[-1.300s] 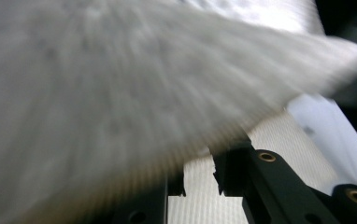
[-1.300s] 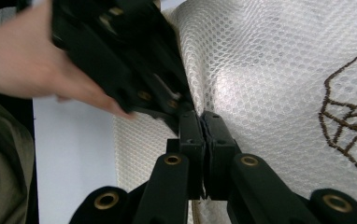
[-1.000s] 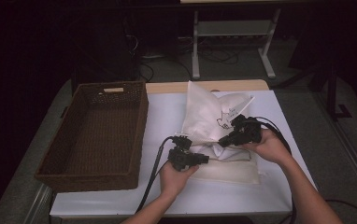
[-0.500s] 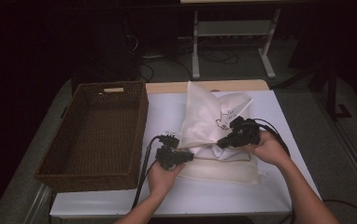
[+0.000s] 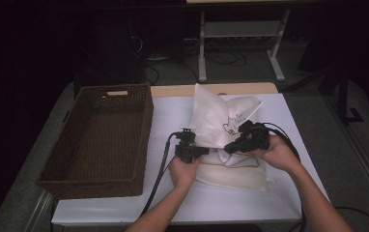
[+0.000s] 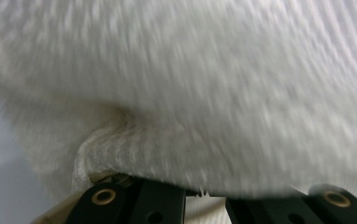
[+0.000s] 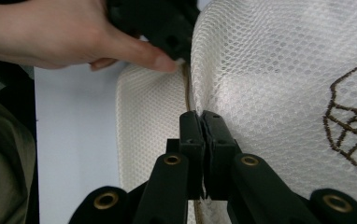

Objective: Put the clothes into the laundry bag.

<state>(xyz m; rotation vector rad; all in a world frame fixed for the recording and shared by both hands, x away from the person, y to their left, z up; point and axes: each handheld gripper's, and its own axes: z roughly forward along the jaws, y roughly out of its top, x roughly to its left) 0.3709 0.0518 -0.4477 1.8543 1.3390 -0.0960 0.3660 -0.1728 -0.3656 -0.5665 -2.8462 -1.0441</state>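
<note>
Now the right tongs (image 7: pixel 200 140) pinch the white mesh bag (image 5: pixel 221 121), which lies on the tabletop (image 5: pixel 289 121). Just beside them, the left tongs (image 5: pixel 203 150) have just been closing and pinch the bag's edge too.

White mesh bag (image 5: pixel 221 121), brown embroidered outline; dark brown wicker basket (image 5: pixel 100 140); white table (image 5: pixel 289 193).

Lab; cables (image 5: pixel 173 58) on floor; metal stand (image 5: pixel 240 34)

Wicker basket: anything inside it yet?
Nothing shows inside the wicker basket: bare woven floor. The white mesh bag sits beside it on the table. The near wall hides a strip of floor.
</note>
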